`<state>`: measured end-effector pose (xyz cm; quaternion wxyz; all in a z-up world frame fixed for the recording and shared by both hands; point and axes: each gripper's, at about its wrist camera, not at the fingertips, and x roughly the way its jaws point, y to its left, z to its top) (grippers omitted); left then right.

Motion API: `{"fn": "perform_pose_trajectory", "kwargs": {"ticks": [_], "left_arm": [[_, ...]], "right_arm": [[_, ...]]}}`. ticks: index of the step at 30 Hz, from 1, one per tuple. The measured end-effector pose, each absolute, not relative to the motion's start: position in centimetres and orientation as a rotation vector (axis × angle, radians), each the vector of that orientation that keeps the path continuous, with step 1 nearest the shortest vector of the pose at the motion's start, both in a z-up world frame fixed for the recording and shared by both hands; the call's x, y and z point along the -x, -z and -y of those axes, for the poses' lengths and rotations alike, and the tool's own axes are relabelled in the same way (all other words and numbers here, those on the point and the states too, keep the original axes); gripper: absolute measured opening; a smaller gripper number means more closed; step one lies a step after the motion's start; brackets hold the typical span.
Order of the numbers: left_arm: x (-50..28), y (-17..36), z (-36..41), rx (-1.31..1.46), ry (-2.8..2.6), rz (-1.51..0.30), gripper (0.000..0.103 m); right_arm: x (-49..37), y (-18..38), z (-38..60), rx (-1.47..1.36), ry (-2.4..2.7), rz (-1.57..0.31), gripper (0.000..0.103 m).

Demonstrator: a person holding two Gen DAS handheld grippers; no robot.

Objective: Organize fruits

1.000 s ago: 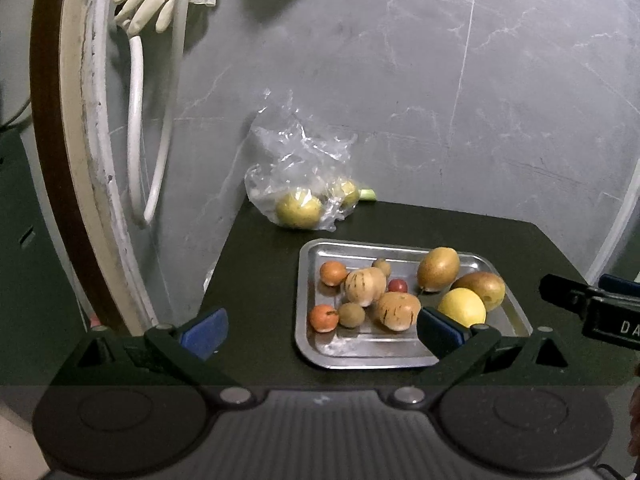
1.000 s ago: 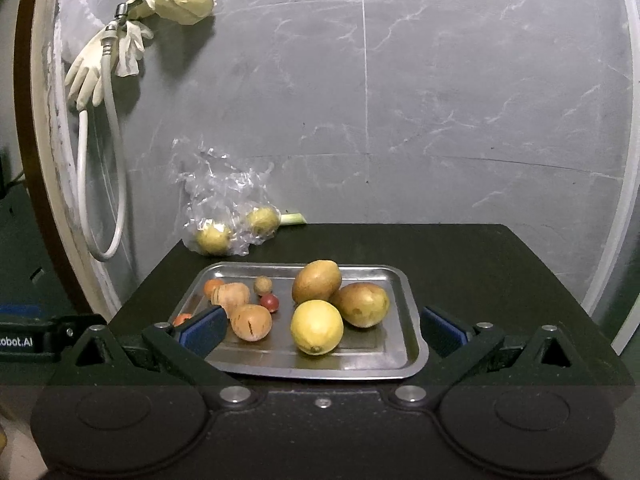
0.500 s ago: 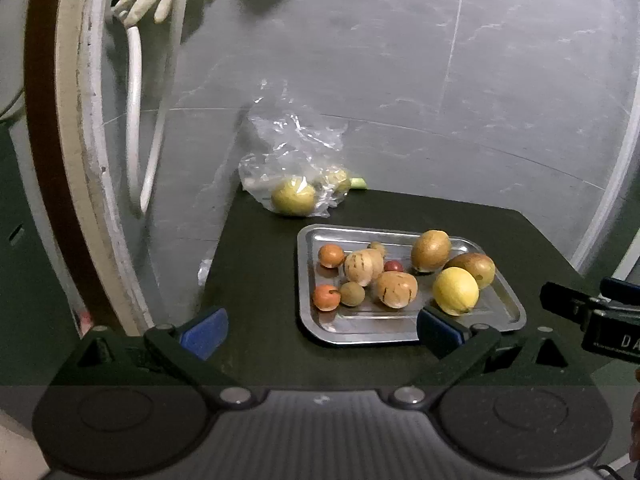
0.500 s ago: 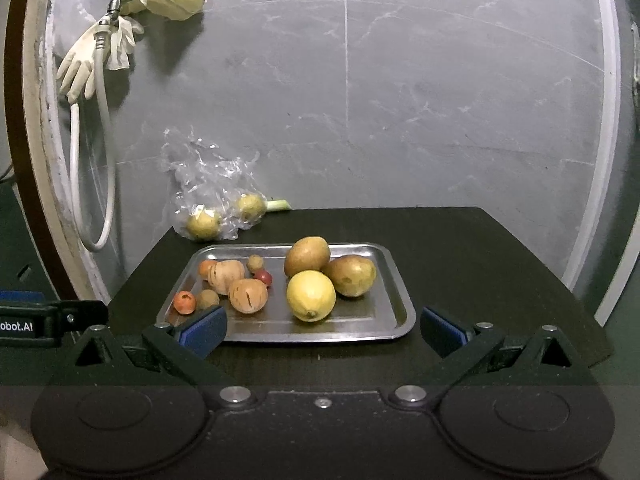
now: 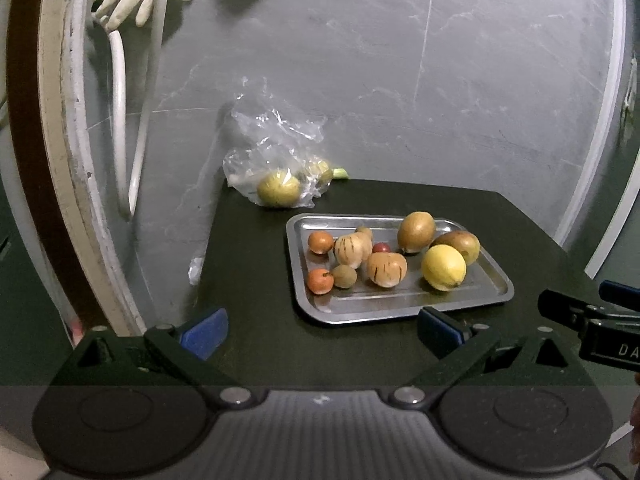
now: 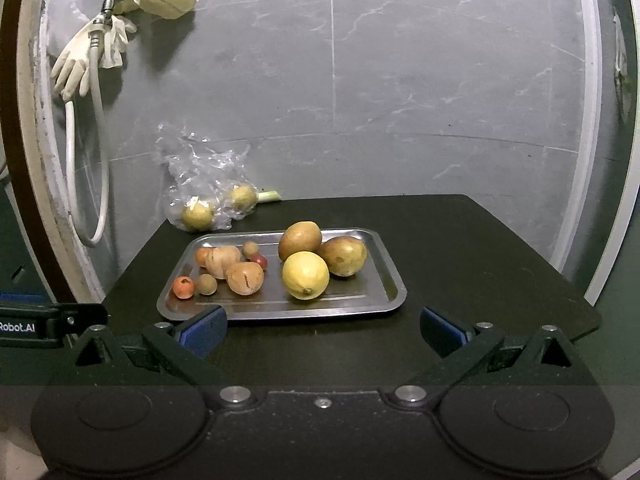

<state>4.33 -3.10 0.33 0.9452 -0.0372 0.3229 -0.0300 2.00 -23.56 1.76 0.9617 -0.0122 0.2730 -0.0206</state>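
Orange fruit (image 6: 202,256) half hidden behind striped fruit (image 6: 224,261); bagged fruit (image 5: 278,188) blurred by crinkled plastic bag (image 5: 276,140).

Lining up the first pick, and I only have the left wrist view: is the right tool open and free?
Observer: Yes. The right tool is open, nothing between its fingers, just short of the tray.
Operator: I make out one fruit clearly in the plastic bag. Any more?
Observer: Two show in the plastic bag, side by side at the table's far left corner.
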Motion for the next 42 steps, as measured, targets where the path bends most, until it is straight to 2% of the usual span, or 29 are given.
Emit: {"fn": "perform_pose_trajectory", "kwargs": {"ticks": [42], "left_arm": [[-4.4, 0.7, 2.7, 0.086, 0.079, -0.703, 0.102]], "right_arm": [[-3.4, -1.3, 23.6, 0.032, 0.043, -0.574, 0.102]]}}
